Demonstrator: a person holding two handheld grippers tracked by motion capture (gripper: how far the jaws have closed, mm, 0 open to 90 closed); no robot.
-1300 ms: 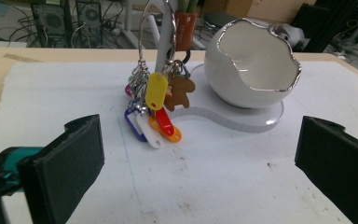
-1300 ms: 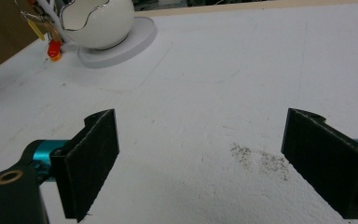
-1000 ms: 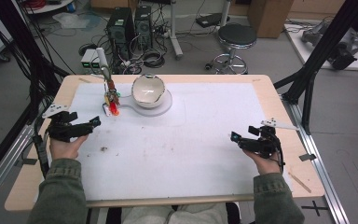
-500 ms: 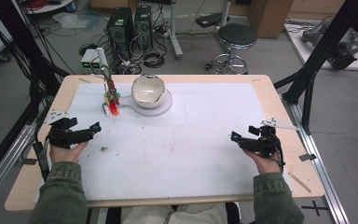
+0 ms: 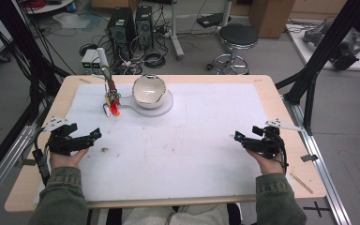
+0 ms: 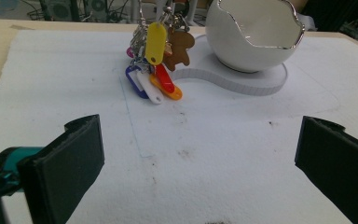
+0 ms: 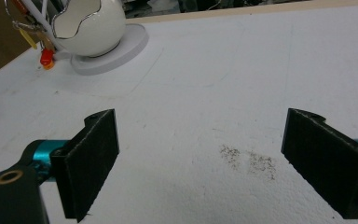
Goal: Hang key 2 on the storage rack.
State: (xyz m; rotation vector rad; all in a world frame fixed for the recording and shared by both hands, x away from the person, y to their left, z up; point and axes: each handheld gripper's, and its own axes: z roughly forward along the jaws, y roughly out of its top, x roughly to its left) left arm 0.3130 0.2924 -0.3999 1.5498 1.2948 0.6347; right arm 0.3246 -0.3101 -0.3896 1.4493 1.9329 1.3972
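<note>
High view, tongs: we hold the left tongs (image 5: 95, 135) low at the left of the surface (image 5: 201, 154) and the right tongs (image 5: 238, 137) at its right, well apart, both pointing inward.
High view, keys: the bunch of key tags (image 5: 112, 99) hangs at the far left, just beside the white egg-shaped bowl (image 5: 149, 91) on its white base (image 5: 168, 106).
Left gripper view: our jaws stand wide with nothing between them; the key tags (image 6: 156, 70) and bowl (image 6: 255, 35) lie ahead.
Right gripper view: our jaws stand wide, empty, over a dark smudge (image 7: 249, 161); the bowl (image 7: 93, 25) sits far off.
</note>
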